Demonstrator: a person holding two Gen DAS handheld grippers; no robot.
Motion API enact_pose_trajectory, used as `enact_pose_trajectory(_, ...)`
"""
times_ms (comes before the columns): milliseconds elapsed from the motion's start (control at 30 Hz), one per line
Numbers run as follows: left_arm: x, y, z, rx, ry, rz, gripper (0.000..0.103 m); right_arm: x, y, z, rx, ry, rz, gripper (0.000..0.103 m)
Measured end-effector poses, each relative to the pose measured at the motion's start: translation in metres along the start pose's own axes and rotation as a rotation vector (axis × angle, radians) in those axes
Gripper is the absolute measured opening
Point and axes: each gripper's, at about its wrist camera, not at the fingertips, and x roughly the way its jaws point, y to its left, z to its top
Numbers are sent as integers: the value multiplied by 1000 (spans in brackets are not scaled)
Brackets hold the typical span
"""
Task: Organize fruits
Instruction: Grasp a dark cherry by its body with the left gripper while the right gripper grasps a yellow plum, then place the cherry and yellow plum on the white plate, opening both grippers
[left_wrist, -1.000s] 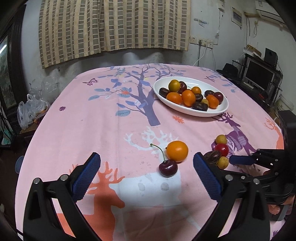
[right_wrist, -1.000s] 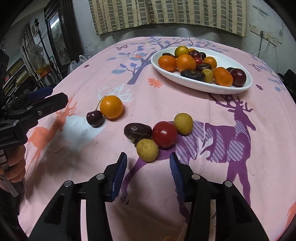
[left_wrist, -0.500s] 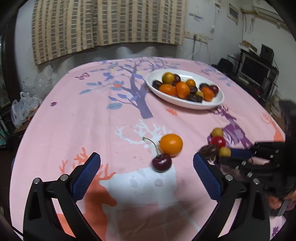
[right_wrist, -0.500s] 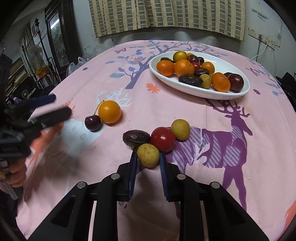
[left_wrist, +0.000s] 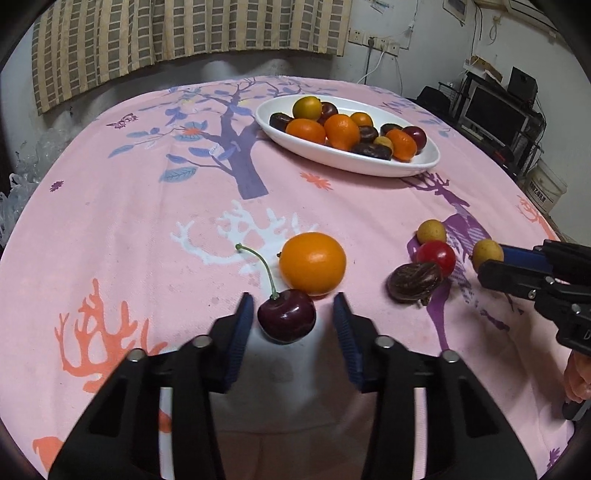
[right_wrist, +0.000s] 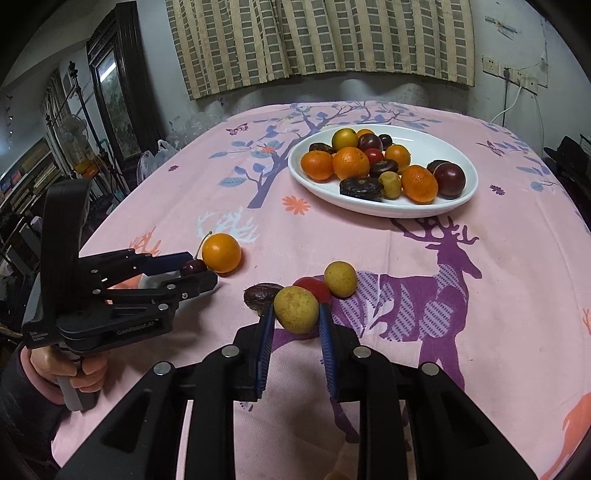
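White oval dish (right_wrist: 436, 210) heaped with oranges, dark plums, dates. Left gripper (left_wrist: 293, 312) closing around cherry (left_wrist: 286, 320); right gripper (right_wrist: 296, 314) pinching yellow fruit (right_wrist: 296, 310).

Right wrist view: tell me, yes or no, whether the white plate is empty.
No, the white plate holds a pile of fruit, with several oranges, dark plums and dates.

Both wrist cameras are looking forward and downward along their own fingers, close above the pink tablecloth (left_wrist: 147, 221). The left view is facing the cherry (left_wrist: 286, 320) at close range; the right view is facing the yellow fruit (right_wrist: 296, 309). Both views are sharing the white dish (right_wrist: 424, 210), the orange (right_wrist: 221, 252) and each other's gripper.
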Motion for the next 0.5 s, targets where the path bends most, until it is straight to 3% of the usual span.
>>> enact_pose_trajectory(167,-2,-1,-4,0,12,12,30,-3,-3,-1,18,-3,9,25)
enact_pose_trajectory(267,-12,2,-1,-28,22,-29,30,-10,-15,6,48,-31,27,25)
enact_pose_trajectory(400,-29,-4,48,-2,-28,-64,30,-17,-47,38,100,-126,-36,25)
enact_pose_trajectory(500,-25,-20,106,36,-84,-81,30,-8,-77,72,154,-171,-59,25)
